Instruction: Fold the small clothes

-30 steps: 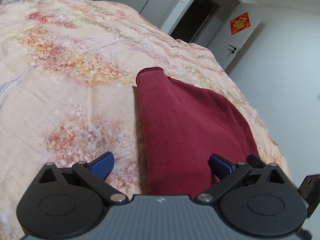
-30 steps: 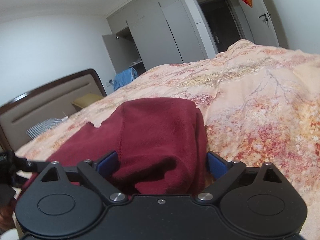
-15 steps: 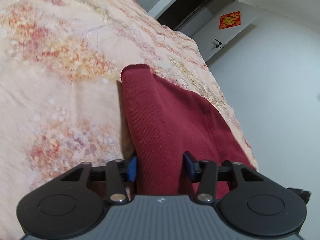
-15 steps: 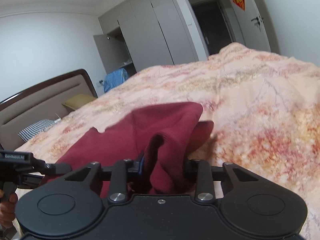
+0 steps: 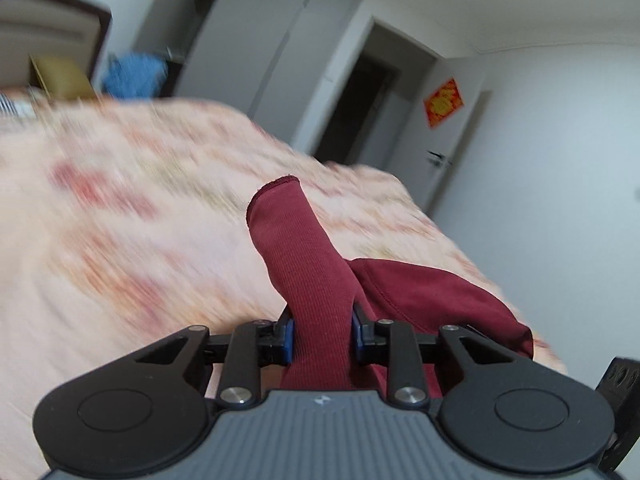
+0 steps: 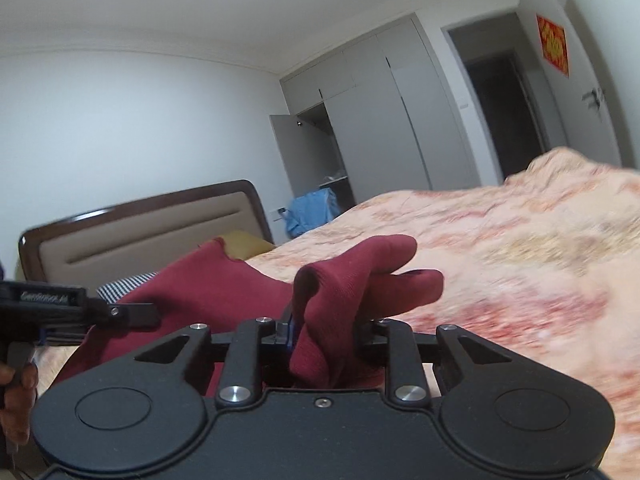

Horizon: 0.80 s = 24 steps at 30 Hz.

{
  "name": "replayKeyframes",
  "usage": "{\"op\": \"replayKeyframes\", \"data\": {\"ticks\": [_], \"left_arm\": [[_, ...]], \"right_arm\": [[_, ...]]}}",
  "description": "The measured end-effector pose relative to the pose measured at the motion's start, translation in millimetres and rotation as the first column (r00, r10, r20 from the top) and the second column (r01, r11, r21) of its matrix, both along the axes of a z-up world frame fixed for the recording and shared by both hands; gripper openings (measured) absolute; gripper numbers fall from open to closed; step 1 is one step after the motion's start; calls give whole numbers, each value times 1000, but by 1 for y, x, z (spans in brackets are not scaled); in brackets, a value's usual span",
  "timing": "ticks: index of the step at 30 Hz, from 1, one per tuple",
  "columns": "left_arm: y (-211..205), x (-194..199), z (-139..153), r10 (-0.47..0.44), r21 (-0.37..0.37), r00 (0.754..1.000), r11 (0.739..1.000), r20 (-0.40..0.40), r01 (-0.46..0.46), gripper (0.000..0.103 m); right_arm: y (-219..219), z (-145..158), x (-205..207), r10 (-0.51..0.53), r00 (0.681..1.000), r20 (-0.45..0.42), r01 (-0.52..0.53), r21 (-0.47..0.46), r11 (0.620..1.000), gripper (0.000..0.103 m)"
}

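Our left gripper (image 5: 322, 334) has its jaws closing on a bunched strip of the red garment (image 5: 308, 264), the blue pads (image 5: 287, 336) pressing it from both sides. Our right gripper (image 6: 324, 334) is likewise closing its jaws on another gathered fold of the same cloth (its far pad is hidden by fabric). The garment hangs lifted between the two, its rest trailing onto the bed (image 6: 540, 264) with the floral cover. Behind stand a headboard (image 6: 152, 224), a grey wardrobe (image 6: 384, 120) and a door (image 5: 452, 136).
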State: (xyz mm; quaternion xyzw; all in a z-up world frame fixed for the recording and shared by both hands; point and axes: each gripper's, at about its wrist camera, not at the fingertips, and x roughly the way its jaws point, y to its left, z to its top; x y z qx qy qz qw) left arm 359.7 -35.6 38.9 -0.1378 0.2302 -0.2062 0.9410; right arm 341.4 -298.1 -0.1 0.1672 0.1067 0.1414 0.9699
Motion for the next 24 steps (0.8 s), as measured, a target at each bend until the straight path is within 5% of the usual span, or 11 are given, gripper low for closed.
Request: {"op": "replayKeyframes", "data": {"ticks": [3, 7, 15, 19, 24], "left_arm": [[10, 5, 1, 66, 52, 998, 996, 1, -66, 31], [15, 15, -31, 100, 92, 989, 992, -113, -90, 32], [33, 12, -68, 153, 34, 970, 988, -191, -150, 46], [33, 10, -69, 147, 31, 966, 989, -212, -143, 67], [28, 6, -66, 178, 53, 959, 984, -218, -170, 89]], "right_arm": [[11, -18, 16, -32, 996, -88, 32, 0, 999, 29], [0, -45, 23, -107, 969, -222, 120, 44, 992, 32], [-11, -60, 17, -119, 962, -246, 150, 114, 982, 52], [-18, -62, 14, -116, 963, -244, 156, 155, 975, 59], [-19, -61, 5, -142, 967, -212, 174, 139, 975, 83]]}}
